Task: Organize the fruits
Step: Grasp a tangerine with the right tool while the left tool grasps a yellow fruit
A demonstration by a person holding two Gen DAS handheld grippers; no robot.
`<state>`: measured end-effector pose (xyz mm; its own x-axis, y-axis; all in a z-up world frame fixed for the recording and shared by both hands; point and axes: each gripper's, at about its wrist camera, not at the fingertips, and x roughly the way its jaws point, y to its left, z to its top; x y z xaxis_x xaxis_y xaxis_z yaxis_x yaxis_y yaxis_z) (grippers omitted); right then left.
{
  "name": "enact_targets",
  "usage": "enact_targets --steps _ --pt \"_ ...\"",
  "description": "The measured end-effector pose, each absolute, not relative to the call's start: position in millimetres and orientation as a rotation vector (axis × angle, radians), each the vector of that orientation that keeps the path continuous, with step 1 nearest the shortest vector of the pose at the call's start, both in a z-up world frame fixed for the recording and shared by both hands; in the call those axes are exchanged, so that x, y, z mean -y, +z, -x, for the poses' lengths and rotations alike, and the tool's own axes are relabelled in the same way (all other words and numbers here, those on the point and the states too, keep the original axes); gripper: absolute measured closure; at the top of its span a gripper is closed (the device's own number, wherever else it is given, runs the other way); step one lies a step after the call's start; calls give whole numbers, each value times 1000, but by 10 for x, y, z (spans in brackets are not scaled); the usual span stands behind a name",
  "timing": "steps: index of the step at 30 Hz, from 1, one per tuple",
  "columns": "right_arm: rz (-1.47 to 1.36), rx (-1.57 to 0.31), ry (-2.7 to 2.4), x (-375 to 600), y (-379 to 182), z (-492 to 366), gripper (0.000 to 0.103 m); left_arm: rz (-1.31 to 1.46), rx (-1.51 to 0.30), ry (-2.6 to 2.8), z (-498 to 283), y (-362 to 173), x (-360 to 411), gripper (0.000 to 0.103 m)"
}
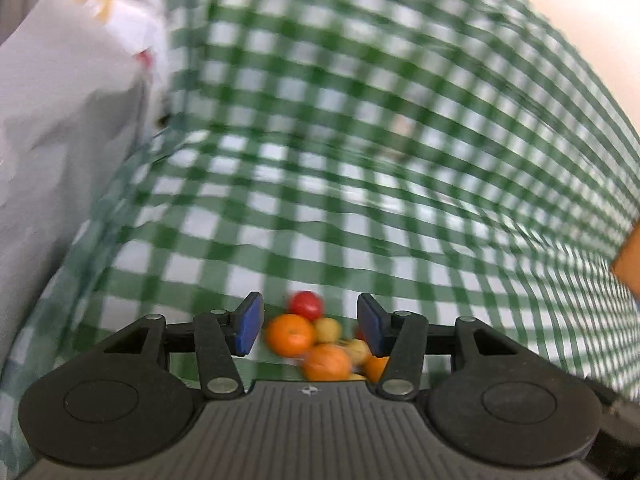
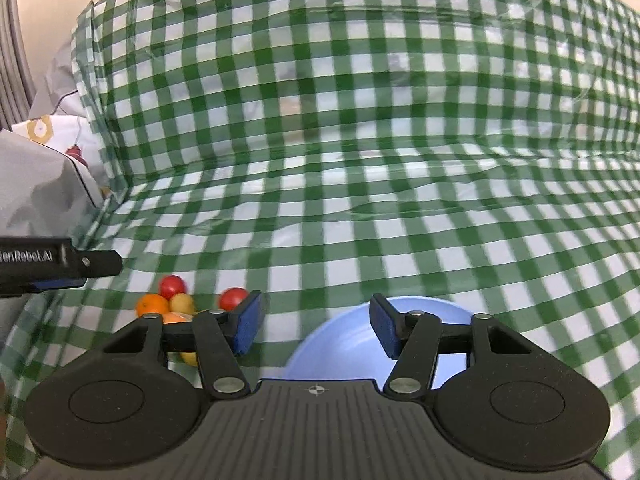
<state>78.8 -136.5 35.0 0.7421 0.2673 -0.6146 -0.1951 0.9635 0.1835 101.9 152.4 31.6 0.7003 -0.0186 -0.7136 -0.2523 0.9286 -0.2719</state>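
the left claw [image 1: 310, 326] hangs released above the fruit pile [image 1: 320, 344] on the checkered desk [image 1: 360, 200]. drop straight over one orange [image 1: 291, 335]. the right claw [image 2: 316, 326], also released, waits over the blue bowl [image 2: 344, 332].

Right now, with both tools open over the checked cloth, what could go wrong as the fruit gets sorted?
1. The fruit pile is packed tight; the open left tool may close on two pieces or knock the red fruit rolling.
2. Another red fruit lies apart from the pile and could roll further on the wrinkled tablecloth.
3. The right tool hangs by the blue bowl and could nudge its rim.
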Motion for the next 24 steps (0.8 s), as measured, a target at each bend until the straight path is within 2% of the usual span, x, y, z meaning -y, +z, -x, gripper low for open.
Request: enact_targets --steps 1,3,4,5,14,22,23,24 --pt "-119 -696 268 1332 340 -807 63 385 -805 153 -1034 293 -1601 51" --pt "-133 -711 299 1244 314 -845 73 445 -856 175 -1061 204 -1763 68" --pt "-135 -716 310 1203 302 -858 74 492 -883 169 -1090 154 -1824 78" --pt "-133 -720 320 1146 289 -880 74 534 -901 156 -1102 112 -1869 81" --pt "-153 -821 363 794 92 -1162 72 647 -971 104 -1218 -85 -1860 81" --pt "-92 -923 357 612 -133 -1367 60 741 -1150 11 -1362 -455 -1611 81" --pt "-99 -936 363 608 -158 -1386 60 754 -1152 10 -1368 -476 -1597 80" --pt "-108 -948 373 603 -174 -1401 69 760 -1154 13 -1375 -493 -1585 80"
